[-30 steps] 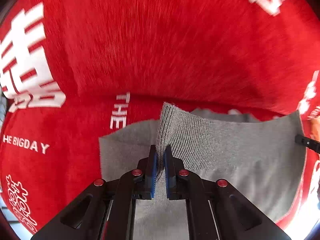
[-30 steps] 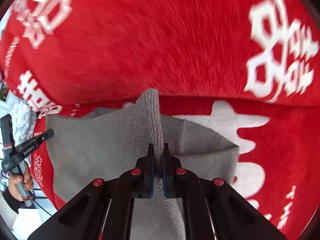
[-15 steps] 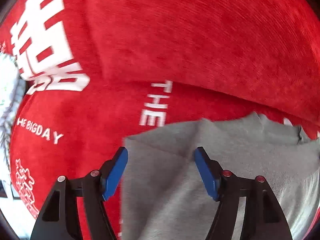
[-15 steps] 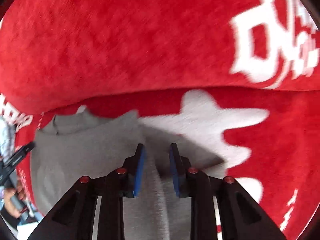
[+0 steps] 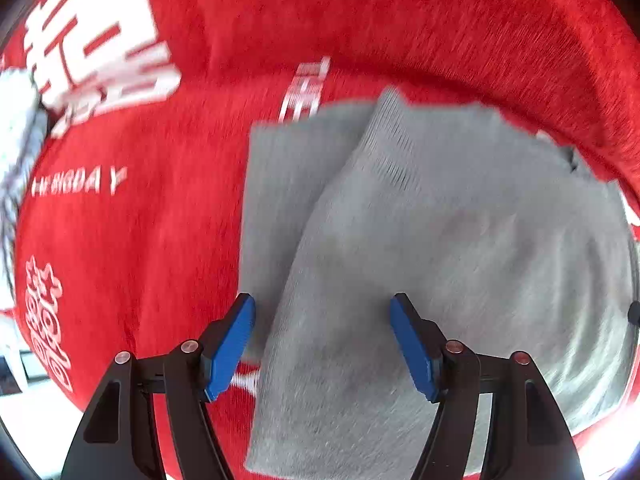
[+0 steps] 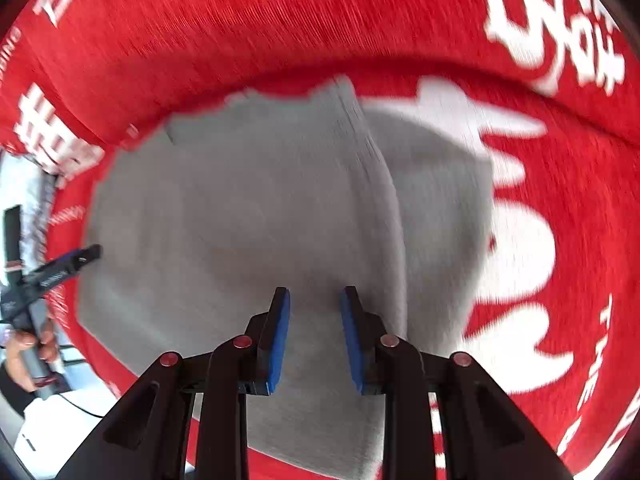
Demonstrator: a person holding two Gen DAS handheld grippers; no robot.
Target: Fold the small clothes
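Your left gripper [image 5: 322, 336] is wide open and your right gripper [image 6: 315, 332] is narrowly open; both are above the grey cloth [image 5: 440, 264], holding nothing. The cloth lies folded on the red blanket [image 5: 132, 240].

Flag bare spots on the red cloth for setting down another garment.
Bare red cloth lies left of the gray garment, out to the "BIGDAY" lettering. More lies right of it, over the white print. The middle is crowded: garment under the left gripper and right gripper.
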